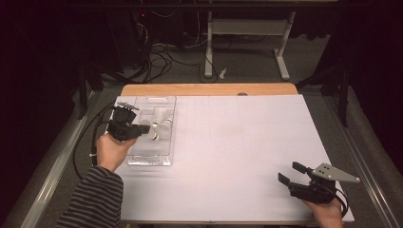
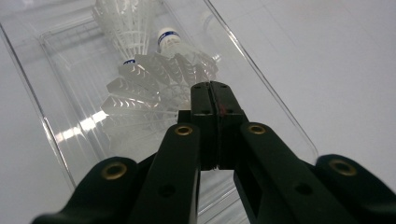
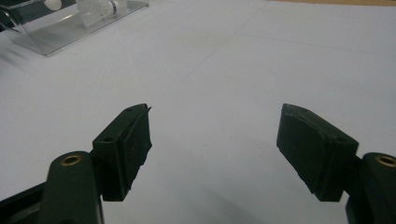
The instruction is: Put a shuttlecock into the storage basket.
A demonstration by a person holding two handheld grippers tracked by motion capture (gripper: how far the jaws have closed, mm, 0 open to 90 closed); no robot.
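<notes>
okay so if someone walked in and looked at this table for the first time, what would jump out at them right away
Probably the clear plastic tray at the table's far left, holding white feathered shuttlecocks with blue-banded cork heads. The left gripper hangs over that tray with its black jaws pressed together right beside the nearest shuttlecock's feathers; whether a feather is pinched is hard to tell. At the near right, the right gripper rests with its jaws wide apart over the bare white tabletop.

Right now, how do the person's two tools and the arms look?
Both tools are black, each with two flat-padded jaws on arms with brass rivets. The right tool carries a grey three-cornered plate; a black cable trails from the left tool. The left arm wears a grey-and-black striped sleeve.
</notes>
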